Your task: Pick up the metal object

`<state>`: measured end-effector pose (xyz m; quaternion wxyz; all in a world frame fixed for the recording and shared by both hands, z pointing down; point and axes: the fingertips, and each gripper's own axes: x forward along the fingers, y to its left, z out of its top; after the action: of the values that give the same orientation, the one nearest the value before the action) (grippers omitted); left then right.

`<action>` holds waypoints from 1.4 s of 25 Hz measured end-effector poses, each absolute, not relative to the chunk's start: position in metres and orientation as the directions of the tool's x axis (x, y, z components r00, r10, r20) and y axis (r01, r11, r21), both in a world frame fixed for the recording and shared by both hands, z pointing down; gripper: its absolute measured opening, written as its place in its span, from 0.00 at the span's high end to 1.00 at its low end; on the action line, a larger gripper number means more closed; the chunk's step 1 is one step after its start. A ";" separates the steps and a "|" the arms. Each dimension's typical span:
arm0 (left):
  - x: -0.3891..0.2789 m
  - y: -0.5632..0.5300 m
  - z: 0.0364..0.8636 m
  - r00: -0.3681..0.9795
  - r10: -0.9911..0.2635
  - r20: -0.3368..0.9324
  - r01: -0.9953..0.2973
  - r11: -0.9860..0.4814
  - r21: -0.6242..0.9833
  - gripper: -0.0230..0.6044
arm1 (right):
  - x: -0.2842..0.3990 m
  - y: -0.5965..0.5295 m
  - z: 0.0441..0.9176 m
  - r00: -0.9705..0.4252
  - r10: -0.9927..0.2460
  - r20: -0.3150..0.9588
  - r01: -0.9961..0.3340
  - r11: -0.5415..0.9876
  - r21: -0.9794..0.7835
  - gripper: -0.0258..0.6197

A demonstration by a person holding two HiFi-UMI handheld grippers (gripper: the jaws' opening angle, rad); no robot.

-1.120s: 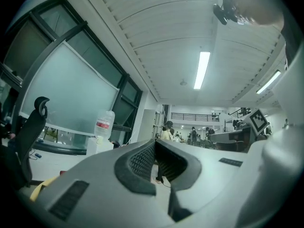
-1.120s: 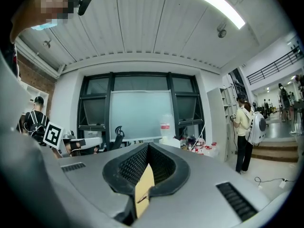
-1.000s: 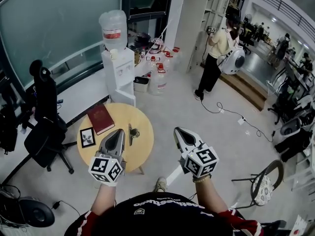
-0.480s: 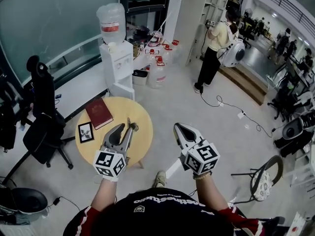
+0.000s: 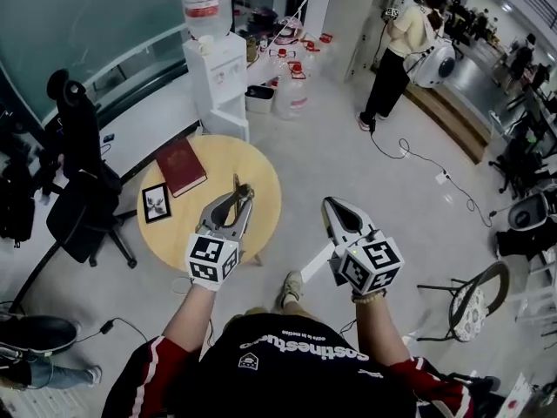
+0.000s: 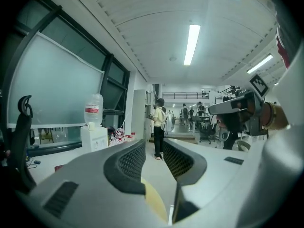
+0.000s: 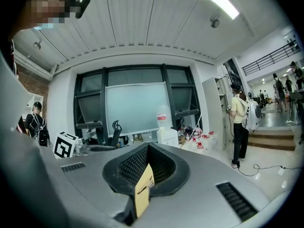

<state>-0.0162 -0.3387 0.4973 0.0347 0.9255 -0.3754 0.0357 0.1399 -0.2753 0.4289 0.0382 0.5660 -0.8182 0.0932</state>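
A small metal object [image 5: 238, 185], a thin rod with a knob, lies near the right edge of the round wooden table [image 5: 261, 174]. My left gripper [image 5: 231, 202] hovers over that edge, and its tips frame the object as seen from above. Whether they touch it I cannot tell. Its jaws have just been opening and now stand apart. In the left gripper view the left gripper [image 6: 154, 152] has nothing between its pads. My right gripper [image 5: 334, 205] hangs over the floor to the table's right, shut and empty. The right gripper view shows the right gripper [image 7: 148, 150] with its jaws together.
A red book [image 5: 181, 165] and a framed picture [image 5: 156, 202] lie on the table's left half. A water dispenser [image 5: 213, 55] and several jugs [image 5: 291, 94] stand behind it. A black office chair [image 5: 83, 190] is at the left. A person [image 5: 396, 59] stands farther back, and a metal chair [image 5: 470, 307] is at the right.
The left gripper went from shut to open and moved forward and down to the metal object. The right gripper sank a little and stayed shut.
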 end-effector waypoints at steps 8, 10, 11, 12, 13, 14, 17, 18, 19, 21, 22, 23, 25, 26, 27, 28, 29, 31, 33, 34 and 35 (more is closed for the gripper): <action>-0.006 -0.372 0.546 0.679 -0.716 0.164 -0.724 -0.690 -0.012 0.78 | 0.145 -0.306 0.460 -0.366 -0.910 0.197 -0.927 0.338 -0.162 0.92; -0.005 -0.381 0.559 0.666 -0.721 0.188 -0.732 -0.681 -0.018 0.78 | 0.143 -0.312 0.464 -0.377 -0.905 0.199 -0.922 0.345 -0.177 0.91; -0.004 -0.386 0.566 0.660 -0.725 0.199 -0.737 -0.676 -0.019 0.78 | 0.143 -0.316 0.467 -0.380 -0.903 0.202 -0.921 0.349 -0.174 0.91; -0.003 -0.391 0.573 0.653 -0.728 0.210 -0.741 -0.671 -0.019 0.78 | 0.143 -0.321 0.470 -0.383 -0.901 0.206 -0.920 0.352 -0.170 0.92; -0.001 -0.396 0.581 0.647 -0.730 0.220 -0.746 -0.666 -0.017 0.78 | 0.143 -0.325 0.474 -0.386 -0.898 0.211 -0.919 0.355 -0.171 0.92; 0.002 -0.401 0.588 0.642 -0.732 0.230 -0.750 -0.662 -0.014 0.78 | 0.143 -0.329 0.477 -0.391 -0.895 0.215 -0.917 0.358 -0.177 0.92; 0.008 -0.415 0.607 0.625 -0.739 0.253 -0.762 -0.648 -0.010 0.78 | 0.142 -0.341 0.486 -0.417 -0.882 0.218 -0.902 0.373 -0.217 0.91; 0.009 -0.419 0.613 0.618 -0.742 0.260 -0.765 -0.643 -0.015 0.78 | 0.141 -0.345 0.488 -0.426 -0.878 0.219 -0.898 0.380 -0.224 0.92; 0.011 -0.423 0.619 0.612 -0.744 0.268 -0.769 -0.639 -0.021 0.78 | 0.141 -0.349 0.489 -0.433 -0.874 0.221 -0.895 0.386 -0.225 0.92; 0.015 -0.430 0.633 0.602 -0.745 0.288 -0.770 -0.637 -0.035 0.78 | 0.143 -0.356 0.492 -0.441 -0.869 0.227 -0.892 0.395 -0.222 0.92; 0.019 -0.434 0.638 0.600 -0.742 0.299 -0.769 -0.638 -0.040 0.78 | 0.145 -0.360 0.494 -0.442 -0.867 0.229 -0.891 0.397 -0.221 0.91; 0.023 -0.437 0.643 0.599 -0.738 0.310 -0.767 -0.641 -0.042 0.78 | 0.148 -0.364 0.496 -0.442 -0.867 0.232 -0.892 0.397 -0.217 0.91; 0.028 -0.444 0.652 0.593 -0.734 0.331 -0.767 -0.640 -0.044 0.78 | 0.153 -0.371 0.500 -0.437 -0.866 0.241 -0.896 0.395 -0.205 0.91; 0.029 -0.448 0.657 0.589 -0.733 0.341 -0.769 -0.638 -0.044 0.78 | 0.155 -0.374 0.502 -0.436 -0.866 0.247 -0.897 0.394 -0.201 0.91; 0.029 -0.451 0.664 0.583 -0.732 0.352 -0.771 -0.635 -0.043 0.78 | 0.155 -0.376 0.505 -0.436 -0.864 0.252 -0.897 0.395 -0.199 0.91; 0.029 -0.453 0.671 0.576 -0.732 0.363 -0.775 -0.630 -0.042 0.78 | 0.156 -0.378 0.507 -0.439 -0.861 0.257 -0.896 0.397 -0.199 0.91; 0.027 -0.456 0.679 0.567 -0.734 0.373 -0.781 -0.624 -0.041 0.78 | 0.157 -0.379 0.508 -0.442 -0.858 0.261 -0.895 0.400 -0.200 0.92; 0.025 -0.462 0.694 0.545 -0.740 0.394 -0.793 -0.608 -0.045 0.78 | 0.160 -0.383 0.510 -0.447 -0.854 0.267 -0.893 0.405 -0.199 0.91; 0.025 -0.468 0.710 0.524 -0.741 0.420 -0.802 -0.595 -0.048 0.77 | 0.166 -0.387 0.513 -0.450 -0.850 0.274 -0.892 0.409 -0.193 0.92; 0.025 -0.471 0.719 0.515 -0.740 0.432 -0.807 -0.589 -0.046 0.77 | 0.170 -0.390 0.515 -0.450 -0.848 0.278 -0.892 0.411 -0.190 0.91; 0.026 -0.475 0.726 0.508 -0.739 0.443 -0.811 -0.584 -0.045 0.77 | 0.174 -0.393 0.517 -0.451 -0.847 0.282 -0.891 0.412 -0.188 0.92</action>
<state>0.0261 -0.4752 0.7260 0.0843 0.8641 -0.4484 0.2125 0.1737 -0.3931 0.5169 0.0713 0.5191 -0.8372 0.1567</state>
